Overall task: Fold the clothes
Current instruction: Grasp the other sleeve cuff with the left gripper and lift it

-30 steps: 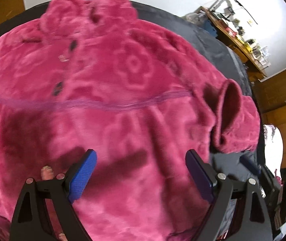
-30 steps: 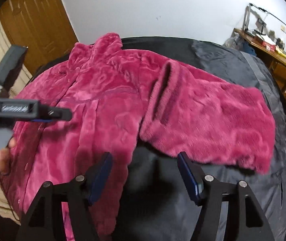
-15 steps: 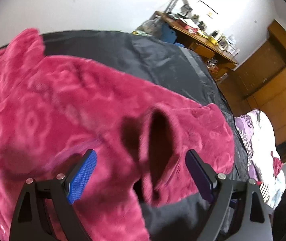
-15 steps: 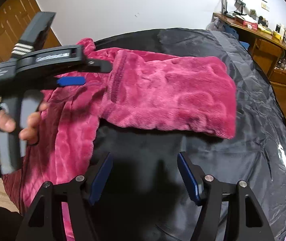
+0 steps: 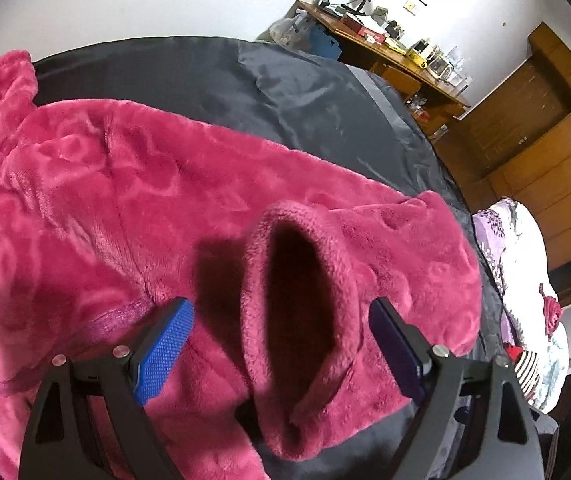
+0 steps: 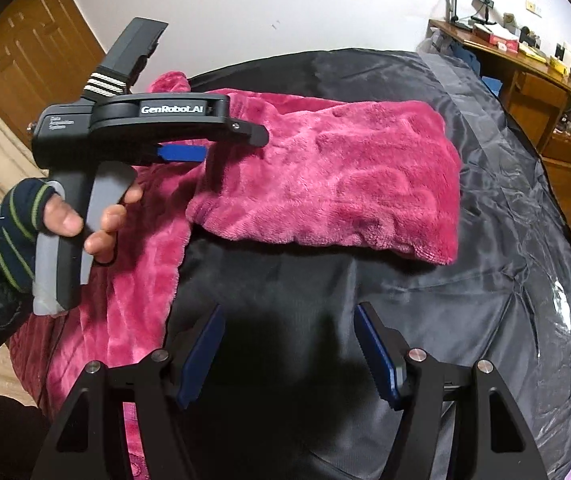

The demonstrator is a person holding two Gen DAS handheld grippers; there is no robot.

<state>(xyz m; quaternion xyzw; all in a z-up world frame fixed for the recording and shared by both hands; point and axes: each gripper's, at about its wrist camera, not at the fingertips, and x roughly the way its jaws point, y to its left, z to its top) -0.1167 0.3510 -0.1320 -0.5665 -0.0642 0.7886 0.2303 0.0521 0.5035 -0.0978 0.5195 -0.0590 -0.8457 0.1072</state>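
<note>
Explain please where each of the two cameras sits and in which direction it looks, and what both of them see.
Left wrist: on the left gripper, looking along its open fingers at the sleeve cuff lying between them; no hand shows.
Right wrist: on the right gripper, open over the dark cover; it shows the person's left hand holding the left gripper.
Both share: the pink fleece garment, the dark cover and the wooden desk.

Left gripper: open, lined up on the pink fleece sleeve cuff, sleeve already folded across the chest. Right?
Not folded. In the right wrist view the sleeve lies stretched out sideways over the black cover. The left gripper is open at the cuff.
</note>
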